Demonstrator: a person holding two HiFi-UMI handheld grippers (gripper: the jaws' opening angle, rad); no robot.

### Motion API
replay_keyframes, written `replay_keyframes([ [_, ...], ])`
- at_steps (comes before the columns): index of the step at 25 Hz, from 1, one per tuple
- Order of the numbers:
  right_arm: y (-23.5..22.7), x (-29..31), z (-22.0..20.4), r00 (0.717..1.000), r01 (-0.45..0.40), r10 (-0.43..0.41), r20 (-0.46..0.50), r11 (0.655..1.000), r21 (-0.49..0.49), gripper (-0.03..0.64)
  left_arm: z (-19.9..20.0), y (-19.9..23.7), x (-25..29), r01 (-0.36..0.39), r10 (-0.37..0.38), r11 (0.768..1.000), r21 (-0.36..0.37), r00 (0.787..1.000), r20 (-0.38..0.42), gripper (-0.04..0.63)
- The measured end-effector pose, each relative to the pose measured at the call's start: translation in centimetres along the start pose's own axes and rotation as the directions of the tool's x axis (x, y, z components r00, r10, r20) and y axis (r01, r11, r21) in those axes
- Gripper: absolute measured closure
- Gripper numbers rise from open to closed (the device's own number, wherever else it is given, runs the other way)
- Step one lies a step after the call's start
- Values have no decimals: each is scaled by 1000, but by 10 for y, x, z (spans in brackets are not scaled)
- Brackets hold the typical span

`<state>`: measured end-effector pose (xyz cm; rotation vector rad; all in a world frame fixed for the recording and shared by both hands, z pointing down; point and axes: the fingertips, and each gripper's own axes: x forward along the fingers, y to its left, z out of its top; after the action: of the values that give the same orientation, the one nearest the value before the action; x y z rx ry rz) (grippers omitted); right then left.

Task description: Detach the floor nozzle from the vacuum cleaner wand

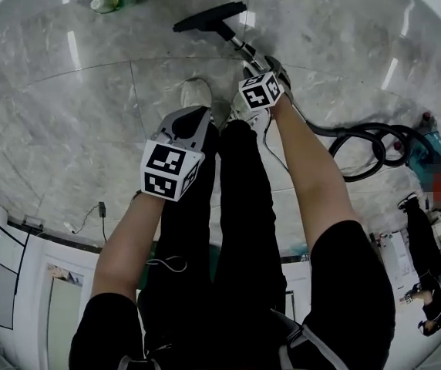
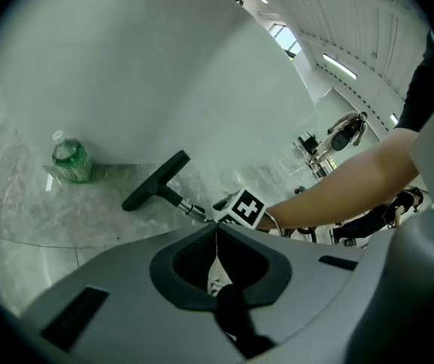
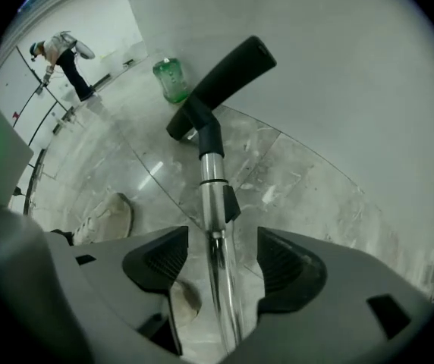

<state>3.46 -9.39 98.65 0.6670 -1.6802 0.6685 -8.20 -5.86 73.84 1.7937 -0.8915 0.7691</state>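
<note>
Probably the step in hand is getting a hold on the wand before any pulling. The left gripper [image 2: 215, 230] hangs above the person's shoe [image 1: 197, 92], well short of the floor nozzle [image 1: 209, 16]; it would do best to open and take the nozzle's black neck just past the joint. The right gripper [image 3: 221, 260] should close squarely on the wand [image 3: 213, 196] below the collar, so that the metal tube seats in the ribbed hollows of the pads and cannot roll; then twist and pull along the tube's line, not across it (a sideways yank would likely only drag the hose [image 1: 367, 141] and the nozzle over the marble floor [image 1: 89, 91]).

As to the jaws: the left pair is pressed together with nothing between them; the right pair stands spread wide, the wand running up the gap between the pads and touching neither, as far as I can see. The nozzle lies flat on the floor ahead, joined to the wand, near a green bottle [image 1: 111, 0] by the wall [image 2: 126, 67].
</note>
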Motion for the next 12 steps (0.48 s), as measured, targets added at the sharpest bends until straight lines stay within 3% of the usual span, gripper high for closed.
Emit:
replay_keyframes([
  [5, -10, 53, 1, 998, 22, -29, -47, 990, -141, 347, -20, 21, 11, -6, 6, 999, -39, 1000, -12, 586],
  [8, -4, 75, -19, 986, -16, -5, -168, 992, -124, 357, -15, 38, 14, -32, 32, 997, -64, 999, 13, 586],
  [9, -2, 76, -25, 980, -31, 6, -200, 992, -122, 449, -9, 44, 14, -48, 52, 995, -93, 998, 42, 586],
  [12, 19, 59, -27, 976, -120, 89, -196, 981, -154, 451, 7, 60, 7, -70, 101, 972, -225, 986, 131, 584],
])
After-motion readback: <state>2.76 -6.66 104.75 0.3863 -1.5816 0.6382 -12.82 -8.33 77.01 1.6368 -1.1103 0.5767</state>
